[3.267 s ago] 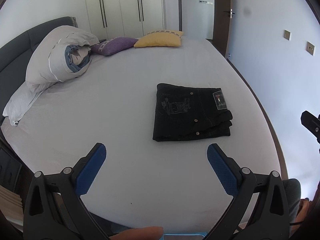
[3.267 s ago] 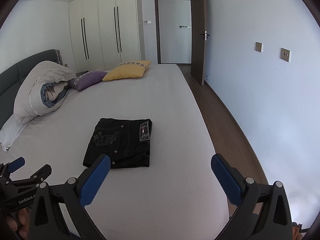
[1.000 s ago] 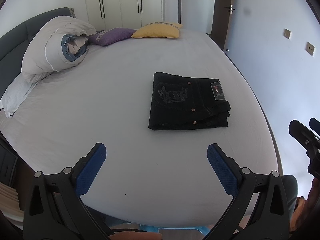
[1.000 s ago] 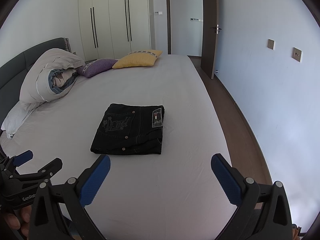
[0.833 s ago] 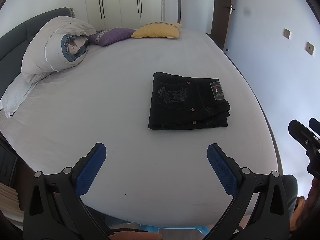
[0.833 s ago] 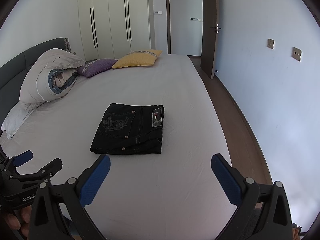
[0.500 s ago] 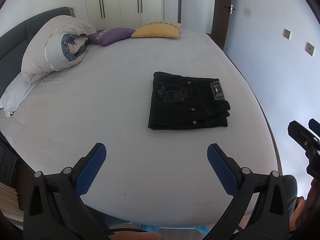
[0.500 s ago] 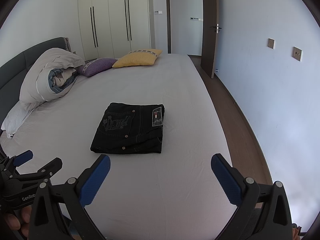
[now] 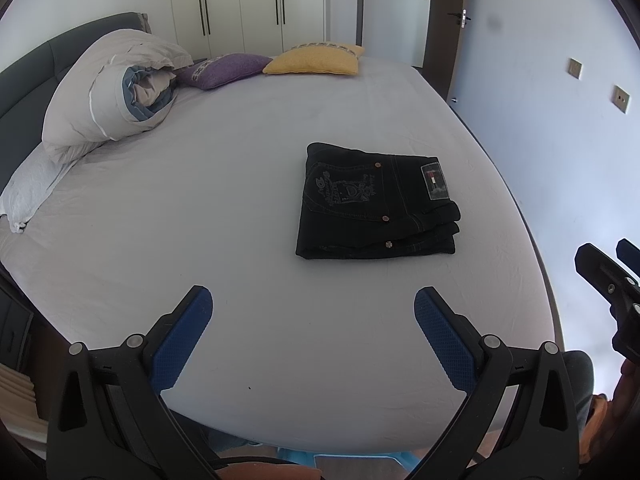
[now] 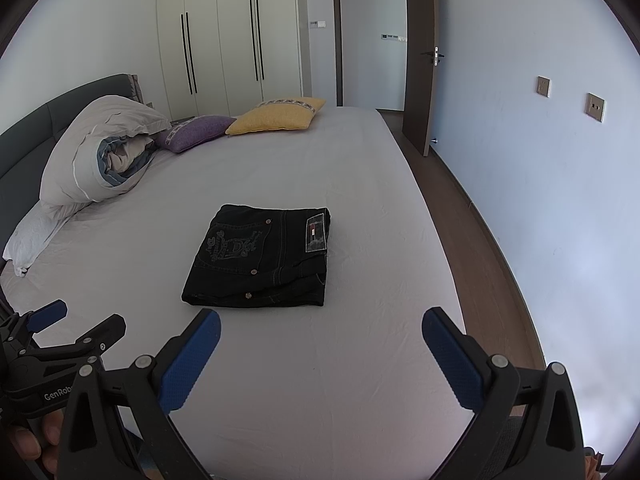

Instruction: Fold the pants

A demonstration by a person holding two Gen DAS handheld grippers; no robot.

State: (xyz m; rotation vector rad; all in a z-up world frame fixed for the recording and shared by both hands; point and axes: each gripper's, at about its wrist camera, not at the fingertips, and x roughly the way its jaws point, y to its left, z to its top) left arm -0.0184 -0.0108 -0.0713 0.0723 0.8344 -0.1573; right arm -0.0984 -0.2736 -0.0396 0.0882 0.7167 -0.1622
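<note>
Black pants point(image 9: 376, 204) point(image 10: 260, 258) lie folded into a compact rectangle on the grey bed sheet, pocket embroidery and a small label facing up. My left gripper point(image 9: 314, 310) hovers open over the near part of the bed, well short of the pants, nothing between its blue pads. My right gripper point(image 10: 320, 328) is also open and empty, just in front of the pants' near edge. Each gripper shows at the edge of the other's view: the right gripper point(image 9: 612, 280) and the left gripper point(image 10: 60, 328), with a hand on its handle.
A rolled duvet point(image 10: 100, 156) and a white pillow point(image 10: 28, 240) lie at the headboard side, with a purple cushion point(image 10: 196, 132) and a yellow cushion point(image 10: 276, 118) at the far end. The bed point(image 10: 360, 380) edge drops to wood floor point(image 10: 472, 240) on the right, beside a wall; an open door point(image 10: 420, 76) stands beyond.
Over three seconds both grippers pulled back slightly from the bed, staying open; in the last second almost nothing has moved. The pants lie as before.
</note>
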